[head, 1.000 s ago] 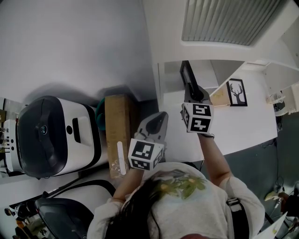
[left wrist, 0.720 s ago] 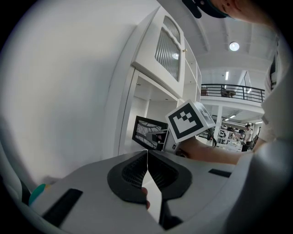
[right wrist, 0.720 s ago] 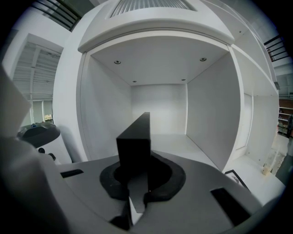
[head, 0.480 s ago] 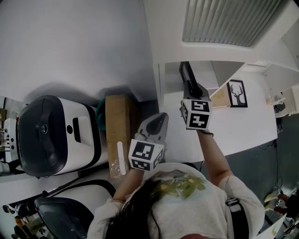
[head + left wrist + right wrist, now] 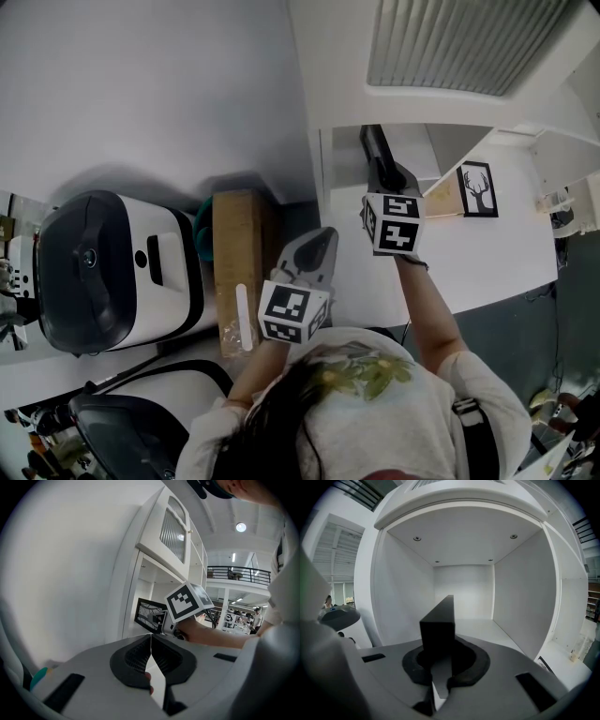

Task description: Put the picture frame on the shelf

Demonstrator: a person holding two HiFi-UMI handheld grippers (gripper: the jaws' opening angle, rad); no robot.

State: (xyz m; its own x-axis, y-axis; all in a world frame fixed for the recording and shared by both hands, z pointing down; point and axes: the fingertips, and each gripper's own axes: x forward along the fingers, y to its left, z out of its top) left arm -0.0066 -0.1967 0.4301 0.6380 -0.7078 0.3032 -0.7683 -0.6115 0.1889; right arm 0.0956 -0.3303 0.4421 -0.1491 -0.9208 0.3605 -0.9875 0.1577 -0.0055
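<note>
Right gripper (image 5: 382, 183) is clamped narrow on the near end of the picture frame (image 5: 375, 150), its jaws pressing both faces. That arm reaches forward from the shoulder, forearm nearly straight, and the gripper tips slightly downward at the mouth of the open shelf compartment (image 5: 417, 142). In the right gripper view the picture frame (image 5: 438, 620) stands on edge between the jaws of the right gripper (image 5: 439, 665) and is seen edge-on. Its long axis runs straight away from the gripper toward the white back wall of the shelf compartment (image 5: 464, 590). I cannot tell whether its lower edge touches the compartment floor.

The left gripper (image 5: 319, 242) is held low and near the body with the elbow bent, pointing forward beside the wooden box (image 5: 236, 248). Its jaws are pressed together with nothing between them (image 5: 151, 641). From there the picture frame (image 5: 147, 612) shows its patterned face toward the left. A deer picture (image 5: 476, 187) stands far right on the white counter (image 5: 487, 253).
</note>
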